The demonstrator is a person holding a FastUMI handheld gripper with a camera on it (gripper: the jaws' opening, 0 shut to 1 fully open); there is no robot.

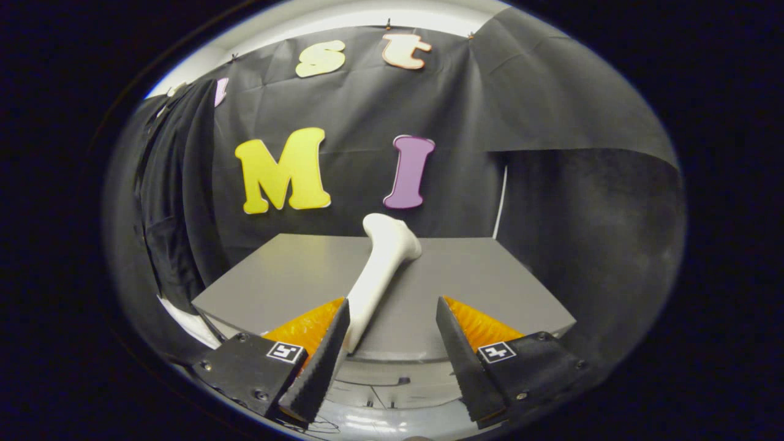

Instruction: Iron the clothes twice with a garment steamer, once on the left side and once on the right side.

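Clearly the gripper (392, 343) stands wide open, its two fingers spread well apart with a broad gap between them; nothing is clamped. A white garment steamer (381, 269) lies on a grey table (490, 288), its handle running back from the near edge toward the middle of the top, where its flared head rests tilted to the right; the lower end of the handle passes just beside the inner face of the left finger (321, 361) and is partly hidden behind that finger, so whether the two touch cannot be told; the right finger (465, 361) is well apart from the steamer, with bare table showing in the gap between. Both fingers hang in front of the table's near edge, their tips reaching just over it; each finger's base carries a small square marker. Beyond the table's far edge hangs the black cloth wall (551, 122) of the booth, with folds gathered at the left side and a separate sheet draped over the right; a thin white strip (500, 202) runs down where those two cloths meet, near the table's far right corner. Below the near edge a pale, shiny surface (380, 416) shows between the finger bases; no clothes can be made out on the table top.
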